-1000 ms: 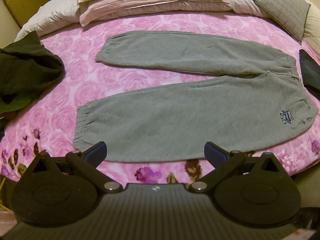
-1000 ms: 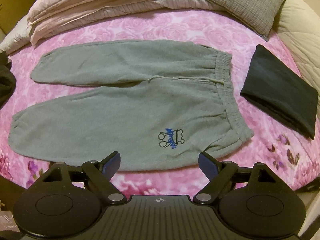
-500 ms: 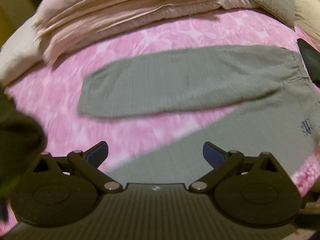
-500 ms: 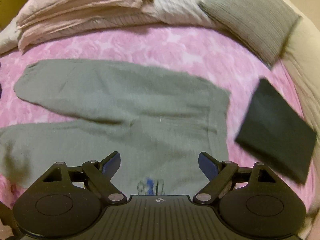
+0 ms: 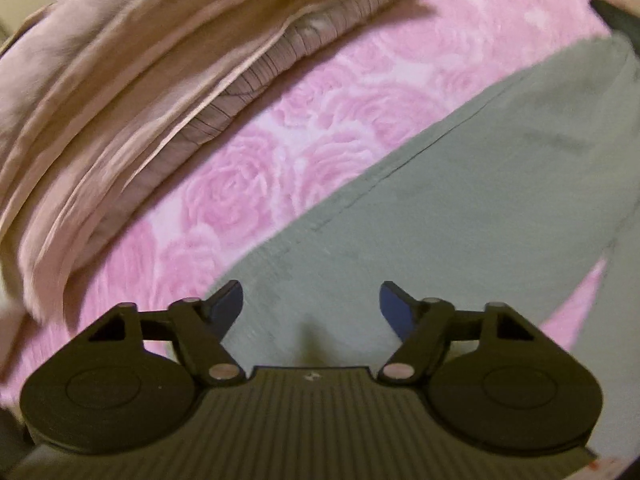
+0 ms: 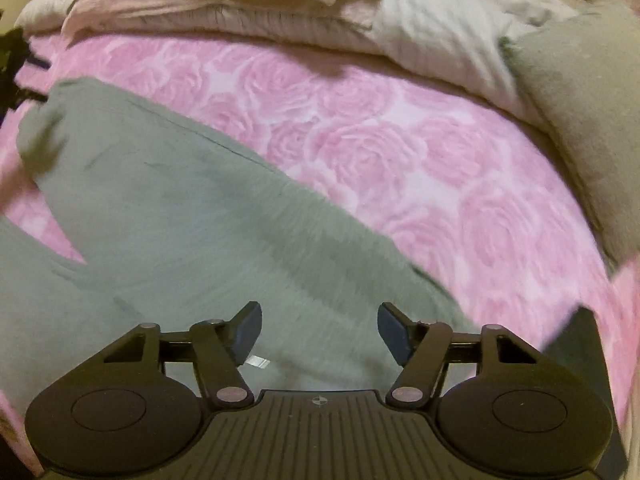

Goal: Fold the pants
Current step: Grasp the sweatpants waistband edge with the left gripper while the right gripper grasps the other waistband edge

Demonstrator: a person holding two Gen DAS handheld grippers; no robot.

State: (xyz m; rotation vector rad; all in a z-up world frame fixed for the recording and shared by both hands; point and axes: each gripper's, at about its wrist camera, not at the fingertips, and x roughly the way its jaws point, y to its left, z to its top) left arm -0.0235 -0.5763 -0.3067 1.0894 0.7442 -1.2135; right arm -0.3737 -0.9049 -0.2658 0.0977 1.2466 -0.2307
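Grey sweatpants (image 5: pixel 460 208) lie flat on a pink rose-patterned bedspread (image 5: pixel 312 120). In the left wrist view the far leg's cuff end fills the lower middle, and my left gripper (image 5: pixel 311 308) hovers open just over it, nothing between its blue pads. In the right wrist view the same pants (image 6: pixel 192 216) stretch from upper left to lower middle. Over the waist end my right gripper (image 6: pixel 320 328) stands open and holds nothing. A small white label (image 6: pixel 258 361) shows on the cloth near its left finger.
Folded pale pink bedding (image 5: pixel 132 92) is stacked beyond the pants. A white quilt (image 6: pixel 436 36) and a grey-green pillow (image 6: pixel 588 112) lie at the back right. A dark folded garment (image 6: pixel 576 356) sits at the right edge, close to the right gripper.
Both grippers have moved forward over the near leg and dropped low onto the far leg. Their jaws have narrowed slightly but stay open.
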